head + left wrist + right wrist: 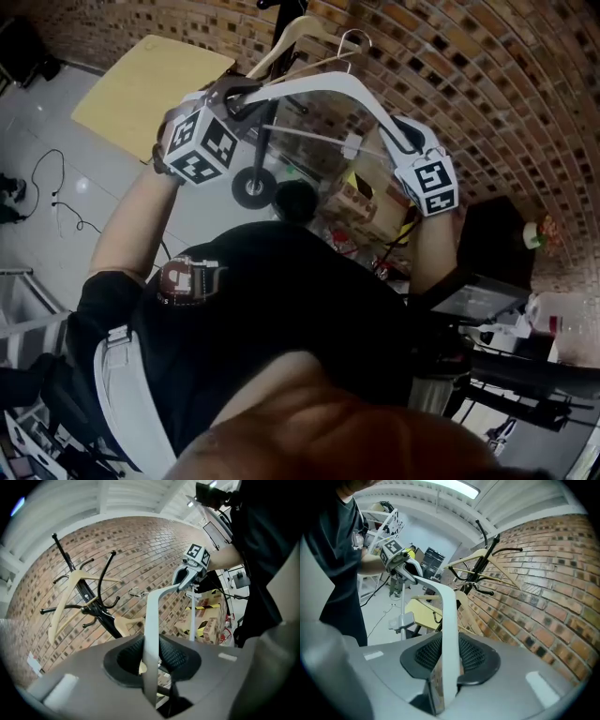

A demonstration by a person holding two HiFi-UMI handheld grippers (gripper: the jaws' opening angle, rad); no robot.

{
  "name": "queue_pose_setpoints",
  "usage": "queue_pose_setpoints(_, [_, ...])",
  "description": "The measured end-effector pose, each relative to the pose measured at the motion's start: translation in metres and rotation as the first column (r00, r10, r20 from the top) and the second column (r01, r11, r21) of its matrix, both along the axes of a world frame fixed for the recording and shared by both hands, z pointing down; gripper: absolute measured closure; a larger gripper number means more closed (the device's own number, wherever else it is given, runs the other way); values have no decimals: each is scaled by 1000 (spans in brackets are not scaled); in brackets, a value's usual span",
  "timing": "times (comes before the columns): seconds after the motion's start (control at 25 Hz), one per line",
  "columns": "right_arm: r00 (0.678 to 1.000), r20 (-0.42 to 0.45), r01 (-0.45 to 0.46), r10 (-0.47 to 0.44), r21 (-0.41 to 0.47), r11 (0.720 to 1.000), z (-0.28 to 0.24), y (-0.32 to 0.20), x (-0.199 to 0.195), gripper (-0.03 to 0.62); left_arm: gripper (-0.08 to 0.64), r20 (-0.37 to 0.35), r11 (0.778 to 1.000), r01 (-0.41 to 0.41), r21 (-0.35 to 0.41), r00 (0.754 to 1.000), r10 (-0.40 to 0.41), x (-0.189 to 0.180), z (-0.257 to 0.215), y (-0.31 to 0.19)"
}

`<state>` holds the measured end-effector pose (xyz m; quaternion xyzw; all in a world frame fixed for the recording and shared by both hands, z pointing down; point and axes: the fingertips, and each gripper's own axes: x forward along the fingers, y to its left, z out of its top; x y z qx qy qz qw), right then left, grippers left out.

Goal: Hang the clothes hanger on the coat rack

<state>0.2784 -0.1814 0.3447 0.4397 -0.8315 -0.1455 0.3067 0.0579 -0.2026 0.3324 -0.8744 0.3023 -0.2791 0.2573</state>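
1. Two grippers, left [151, 660] and right [450, 660], each gripped one end of the white hanger [323, 84], with their jaws narrowly parted and pressing its flat arm.
2. The hanger was held up just short of the coat rack [97, 608], its hook apart from the rack's prongs.
3. A wooden hanger [58, 611] hung on the coat rack.

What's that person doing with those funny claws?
A person holds a white hanger up in the air. The left claw is clamped on one end and the right claw on the other. The hanger is close to the black coat rack by the brick wall, but it isn't hooked on yet. A wooden hanger already hangs on the rack.
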Motion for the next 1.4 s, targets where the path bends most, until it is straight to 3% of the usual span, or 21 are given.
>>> queue_pose_setpoints(0.36, [999,4,-42,42,59,997,-29,0,-80,471,463,-11,997,-51,54,999,51,-78,-30,-11])
queue_pose_setpoints(0.8, [998,-59,-14,24,169,986,-94,5,-131,471,463,-72,989,-46,139,996,57,-130,-81,-8])
queue_pose_setpoints(1.04, [998,-66,8,3,158,987,-91,-16,-149,471,463,-72,991,-23,131,997,33,-149,-78,-24])
queue_pose_setpoints(1.4, [997,-71,-17,22,76,997,-46,-37,-161,472,463,-62,997,-45,61,997,48,-161,-33,-50])
